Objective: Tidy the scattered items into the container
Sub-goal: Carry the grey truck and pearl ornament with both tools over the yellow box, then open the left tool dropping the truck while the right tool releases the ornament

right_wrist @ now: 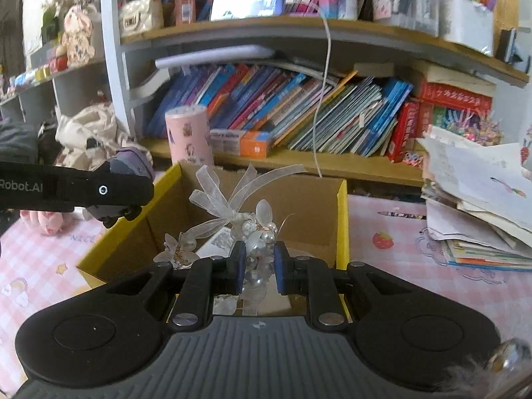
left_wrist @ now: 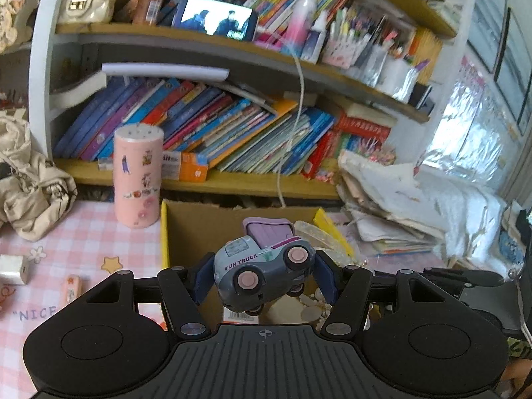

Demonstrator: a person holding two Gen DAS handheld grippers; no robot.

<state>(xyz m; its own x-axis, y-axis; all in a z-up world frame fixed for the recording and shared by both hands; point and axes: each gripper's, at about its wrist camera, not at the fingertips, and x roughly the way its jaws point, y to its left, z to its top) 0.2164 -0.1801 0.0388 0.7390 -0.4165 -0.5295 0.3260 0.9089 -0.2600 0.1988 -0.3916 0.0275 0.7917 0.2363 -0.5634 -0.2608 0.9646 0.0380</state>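
Left wrist view, left gripper (left_wrist: 264, 277): jaws partly apart, pads pressed on either flank of a toy truck (left_wrist: 262, 274), which hangs nose-down and tilted between them, wheels towards the camera. The side grip probably suits its rounded body.
Left gripper's load, place: the toy truck hangs over the near edge of the cardboard box (left_wrist: 199, 226), which opens just beyond it towards 12 o'clock. It looks ready to be let go inside.
Right wrist view, right gripper (right_wrist: 259, 267): jaws closed down narrow on a beaded hair ornament (right_wrist: 247, 229); its ribbon loops and pearls fan out above the pads towards 12 o'clock.
Right gripper's load, place: held over the box's near side, above its open mouth, so a release should land it inside.
Box contents: pale bits and a printed label show on the floor; what they are I cannot tell.
Beside the box: a pink tube (left_wrist: 138, 176) stands upright at 10 o'clock of the box on the pink checked cloth (left_wrist: 83, 232).
Still out on the cloth: a small white block (left_wrist: 13, 269) and a small pink item (left_wrist: 71, 287), at 9 o'clock of the left gripper, apart from the box.
Farther out: a bookshelf (left_wrist: 206, 179) of leaning books at 12 o'clock; a paper stack (right_wrist: 478, 199) at 3 o'clock.
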